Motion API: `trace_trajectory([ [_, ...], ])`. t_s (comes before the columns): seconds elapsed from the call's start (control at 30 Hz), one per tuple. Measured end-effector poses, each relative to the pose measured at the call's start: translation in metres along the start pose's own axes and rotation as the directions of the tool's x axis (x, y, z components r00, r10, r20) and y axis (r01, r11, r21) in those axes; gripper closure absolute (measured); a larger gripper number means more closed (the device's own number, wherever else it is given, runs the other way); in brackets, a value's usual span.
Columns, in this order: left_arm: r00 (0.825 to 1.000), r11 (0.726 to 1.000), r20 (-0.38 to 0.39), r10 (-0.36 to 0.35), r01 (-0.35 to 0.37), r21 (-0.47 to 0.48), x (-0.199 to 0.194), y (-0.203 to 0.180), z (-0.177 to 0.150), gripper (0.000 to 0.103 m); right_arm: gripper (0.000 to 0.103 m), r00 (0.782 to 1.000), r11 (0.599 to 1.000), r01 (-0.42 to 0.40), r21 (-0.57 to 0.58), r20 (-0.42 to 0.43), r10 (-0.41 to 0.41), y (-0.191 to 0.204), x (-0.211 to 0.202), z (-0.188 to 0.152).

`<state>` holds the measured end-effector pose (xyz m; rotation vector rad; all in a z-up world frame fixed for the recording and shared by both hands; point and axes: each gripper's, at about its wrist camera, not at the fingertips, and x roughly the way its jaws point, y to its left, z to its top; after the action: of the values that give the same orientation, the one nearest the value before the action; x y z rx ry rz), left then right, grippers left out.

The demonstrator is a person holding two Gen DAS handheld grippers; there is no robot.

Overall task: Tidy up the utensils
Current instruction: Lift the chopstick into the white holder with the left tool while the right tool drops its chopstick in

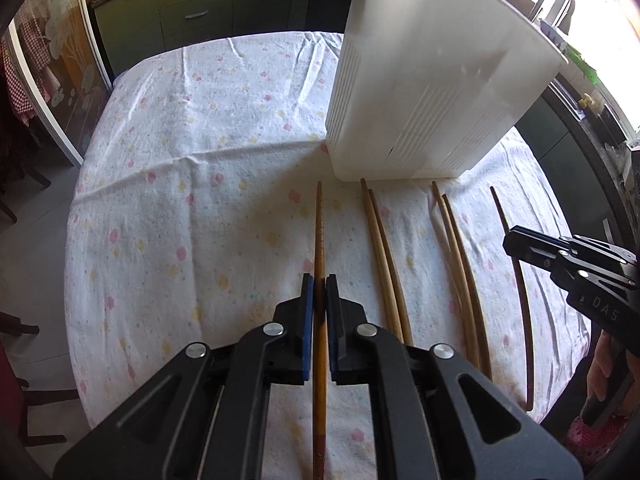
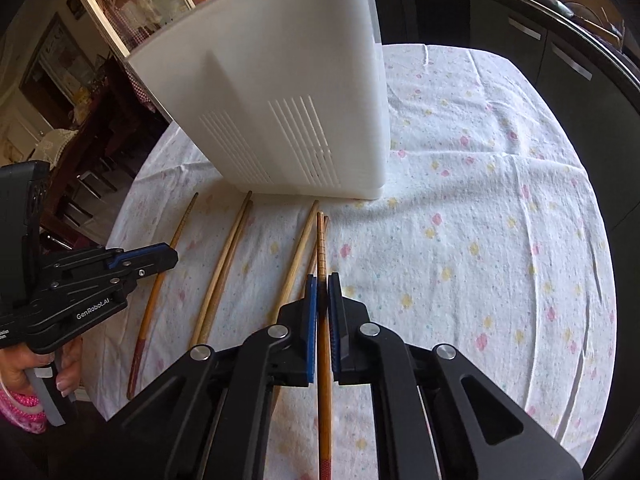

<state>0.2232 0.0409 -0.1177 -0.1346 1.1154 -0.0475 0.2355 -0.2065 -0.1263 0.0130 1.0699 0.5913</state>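
Daylight from window (image 1: 608, 8), blown out there; cloth (image 1: 200, 200) evenly lit, soft shadows; fisheye bends dark edges.

The utensil holder (image 1: 424, 92) stands on the tablecloth (image 1: 192, 184) ahead of me, the chopsticks lying in a row before its base. My left gripper (image 1: 319, 280) pinches the leftmost chopstick (image 1: 319, 232); right of it lie two pairs (image 1: 384, 248) — then a single stick (image 1: 516, 264) under my right gripper (image 2: 322, 278), which clamps another chopstick (image 2: 321, 240).
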Motion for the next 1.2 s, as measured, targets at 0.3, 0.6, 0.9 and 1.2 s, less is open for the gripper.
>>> trace_trajectory([
  [0.3,0.992,0.998,0.119,-0.046,0.040,0.054,-0.067,-0.020,-0.001,0.097,0.097,0.982,0.997,-0.074,-0.018,0.171,0.076,0.000,-0.082,-0.013],
  [0.6,0.975,0.992,0.206,-0.082,0.061,0.109,-0.118,-0.035,0.000,0.097,0.097,0.959,0.993,-0.097,-0.062,0.260,0.110,0.020,-0.129,-0.011],
  [0.9,0.938,0.987,0.327,-0.118,0.075,0.143,-0.171,-0.049,0.025,0.097,0.097,0.932,0.991,-0.068,-0.113,0.347,0.103,0.037,-0.169,0.008],
  [1.2,0.848,0.987,0.514,-0.130,0.063,0.145,-0.229,-0.065,0.080,0.097,0.097,0.900,0.989,-0.043,-0.143,0.423,0.100,0.043,-0.209,0.032],
])
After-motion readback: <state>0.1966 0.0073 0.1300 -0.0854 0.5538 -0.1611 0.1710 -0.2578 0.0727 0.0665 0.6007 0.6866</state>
